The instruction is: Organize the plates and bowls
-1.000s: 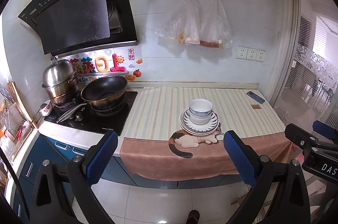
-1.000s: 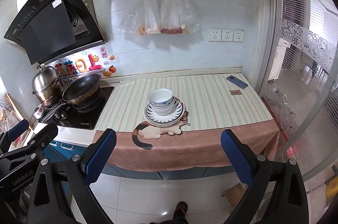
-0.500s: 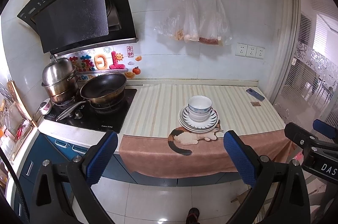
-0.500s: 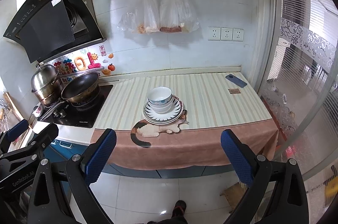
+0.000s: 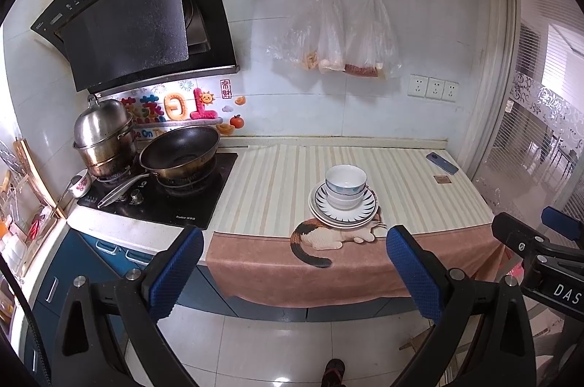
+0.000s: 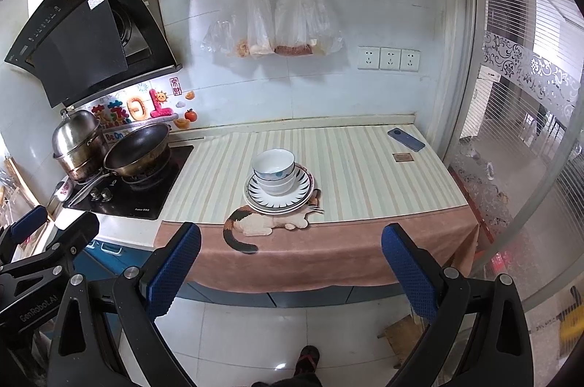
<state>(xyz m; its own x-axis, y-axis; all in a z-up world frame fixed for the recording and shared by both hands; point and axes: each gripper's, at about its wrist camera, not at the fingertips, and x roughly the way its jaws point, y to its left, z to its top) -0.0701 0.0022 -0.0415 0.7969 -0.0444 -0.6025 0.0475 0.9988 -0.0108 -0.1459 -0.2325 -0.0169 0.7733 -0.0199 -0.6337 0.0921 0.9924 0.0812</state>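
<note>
left wrist: two bowls (image 5: 345, 185) nested, plates (image 5: 343, 212) stacked, count unclear.

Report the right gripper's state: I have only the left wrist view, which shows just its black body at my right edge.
Observer: The right gripper is wide open, with nothing between its blue textured pads.
Operator: Place it relative to the dish stack.
Observer: In the right wrist view, the nested white ceramic bowls on the round blue-striped plates lie ahead, between the fingers. The gripper hangs over the white tiled floor, short of the brown cloth draped over the counter edge.
</note>
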